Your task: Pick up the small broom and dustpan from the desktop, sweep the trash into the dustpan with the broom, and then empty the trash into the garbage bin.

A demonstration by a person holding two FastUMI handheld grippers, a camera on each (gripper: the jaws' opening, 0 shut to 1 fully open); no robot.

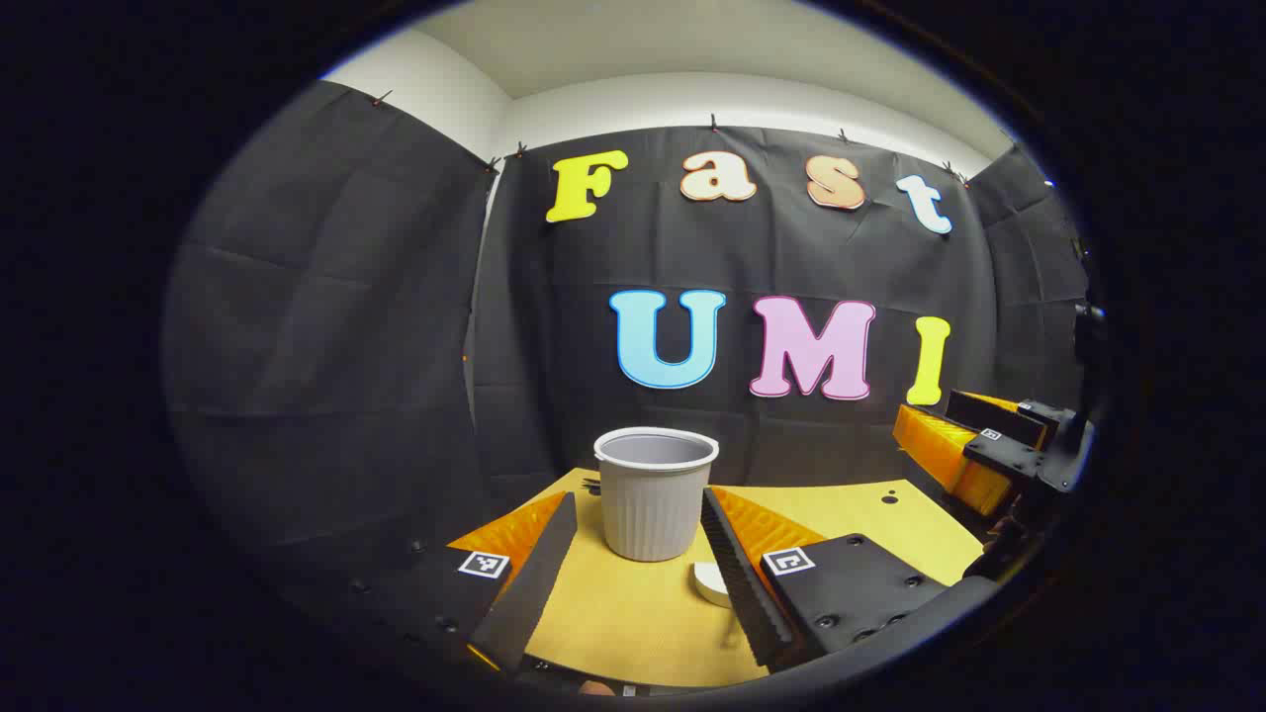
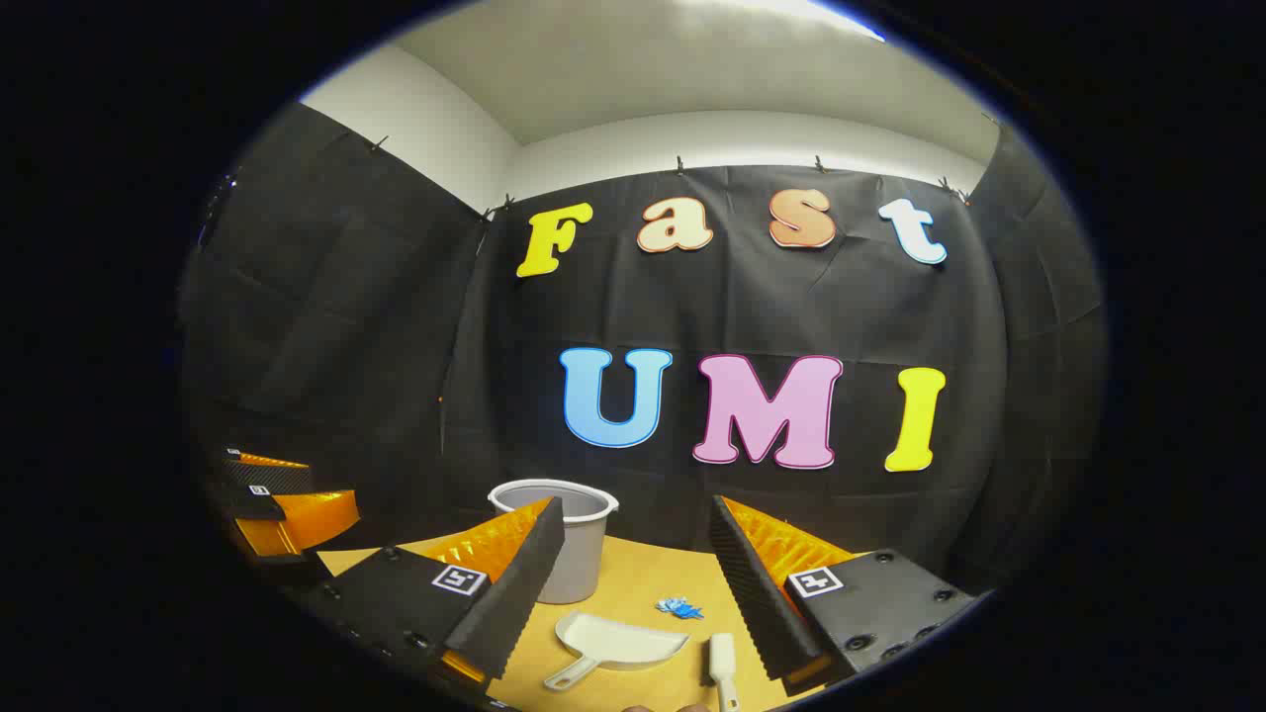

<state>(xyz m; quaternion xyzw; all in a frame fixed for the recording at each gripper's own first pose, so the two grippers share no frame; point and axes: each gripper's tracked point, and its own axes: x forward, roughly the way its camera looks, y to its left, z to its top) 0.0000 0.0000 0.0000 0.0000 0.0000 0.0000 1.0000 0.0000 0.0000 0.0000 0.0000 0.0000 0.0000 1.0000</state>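
Note:
A white dustpan (image 2: 615, 645) lies flat on the wooden desktop (image 2: 643, 593), handle toward the near left. Right of it lies the small white broom (image 2: 721, 665). A scrap of blue trash (image 2: 679, 607) sits just behind them. A grey ribbed garbage bin (image 2: 564, 539) stands farther back; in the left gripper view the bin (image 1: 654, 491) is centred ahead. My right gripper (image 2: 633, 583) hangs open above the dustpan and broom. My left gripper (image 1: 633, 564) is open in front of the bin, with a white edge of the dustpan (image 1: 709, 581) beside its right finger.
The desktop (image 1: 851, 514) ends at the black cloth wall close behind the bin. In the left gripper view the other gripper (image 1: 989, 445) shows at the right edge; in the right gripper view the other gripper (image 2: 272, 504) shows at the far left.

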